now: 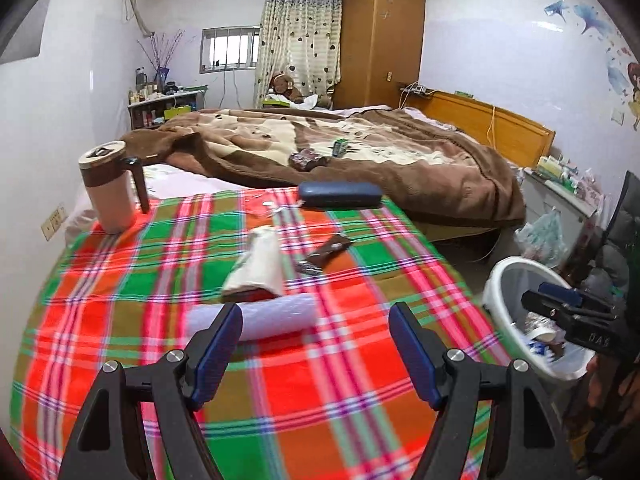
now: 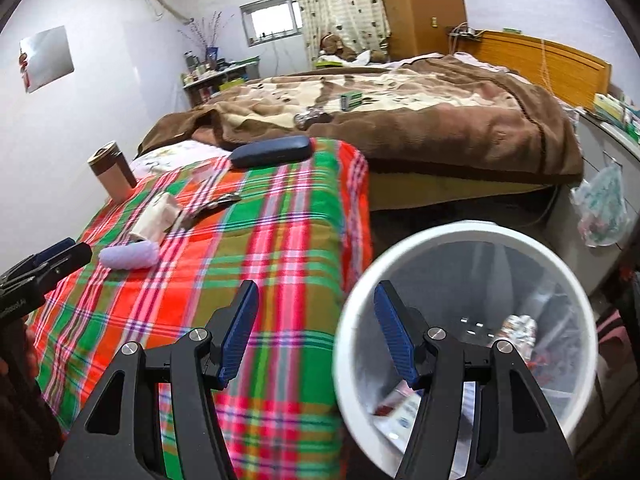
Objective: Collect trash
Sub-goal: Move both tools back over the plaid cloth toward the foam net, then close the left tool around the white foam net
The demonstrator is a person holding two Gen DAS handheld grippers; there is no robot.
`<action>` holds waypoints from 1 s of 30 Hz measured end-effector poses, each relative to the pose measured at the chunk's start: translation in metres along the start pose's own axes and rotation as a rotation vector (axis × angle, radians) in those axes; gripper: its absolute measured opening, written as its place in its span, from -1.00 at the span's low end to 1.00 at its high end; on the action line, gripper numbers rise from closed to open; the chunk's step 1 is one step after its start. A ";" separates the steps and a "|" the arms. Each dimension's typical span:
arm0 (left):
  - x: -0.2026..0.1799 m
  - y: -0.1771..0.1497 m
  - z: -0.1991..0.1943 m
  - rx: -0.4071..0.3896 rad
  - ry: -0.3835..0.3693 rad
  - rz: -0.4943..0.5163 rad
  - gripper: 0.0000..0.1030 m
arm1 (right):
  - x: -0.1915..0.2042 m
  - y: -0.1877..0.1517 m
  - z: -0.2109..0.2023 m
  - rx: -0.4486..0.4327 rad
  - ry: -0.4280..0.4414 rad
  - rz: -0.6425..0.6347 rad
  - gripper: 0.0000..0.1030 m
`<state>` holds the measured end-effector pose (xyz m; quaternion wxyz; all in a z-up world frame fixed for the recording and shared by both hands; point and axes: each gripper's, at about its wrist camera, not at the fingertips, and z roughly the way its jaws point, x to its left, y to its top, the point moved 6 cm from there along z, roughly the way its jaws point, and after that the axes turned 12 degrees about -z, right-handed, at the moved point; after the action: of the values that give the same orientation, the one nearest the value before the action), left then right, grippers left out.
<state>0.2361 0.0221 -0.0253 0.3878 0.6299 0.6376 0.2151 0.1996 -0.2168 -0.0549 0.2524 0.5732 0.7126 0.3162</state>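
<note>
On the plaid cloth (image 1: 280, 380) lie a lilac roll (image 1: 256, 318), a crumpled white paper wrapper (image 1: 260, 264) and a dark brown snack wrapper (image 1: 330, 248). My left gripper (image 1: 316, 344) is open and empty, just short of the lilac roll. My right gripper (image 2: 316, 332) is open and empty, over the near rim of the white trash bin (image 2: 560, 272), which holds some trash. The bin also shows in the left wrist view (image 1: 496, 280), with the right gripper above it. The roll (image 2: 128, 256) and white wrapper (image 2: 154, 218) show in the right wrist view.
A pink mug with a brown lid (image 1: 106, 188) and a dark blue glasses case (image 1: 340, 195) sit at the far side of the cloth. A bed with a brown blanket (image 1: 360, 152) lies beyond. A plastic bag (image 2: 604, 208) hangs on the cabinet at right.
</note>
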 end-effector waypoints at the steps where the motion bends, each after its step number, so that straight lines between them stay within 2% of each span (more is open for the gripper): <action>1: 0.004 0.001 0.001 -0.003 0.015 0.011 0.46 | 0.004 0.002 0.003 0.005 0.008 -0.007 0.19; 3: 0.012 0.003 0.005 -0.008 0.035 0.042 0.46 | 0.012 0.004 0.009 0.013 0.017 -0.019 0.19; 6: 0.022 0.006 0.011 0.002 0.023 0.048 0.46 | 0.023 0.008 0.015 0.019 0.030 -0.039 0.19; 11: 0.033 0.005 0.033 0.046 0.049 0.117 0.46 | 0.036 0.018 0.028 0.037 0.048 -0.064 0.19; 17: 0.031 0.001 0.059 0.103 0.001 0.205 0.46 | 0.045 0.027 0.042 0.052 0.051 -0.079 0.19; 21: 0.033 -0.001 0.081 0.144 0.041 0.281 0.46 | 0.050 0.032 0.052 0.061 0.057 -0.084 0.19; 30: 0.036 -0.012 0.097 0.228 -0.029 0.282 0.42 | 0.063 0.048 0.077 0.086 0.066 -0.106 0.19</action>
<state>0.3058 0.0352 -0.1017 0.2890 0.7560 0.5575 0.1849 0.2729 -0.1361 -0.0708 0.2206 0.5340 0.7628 0.2902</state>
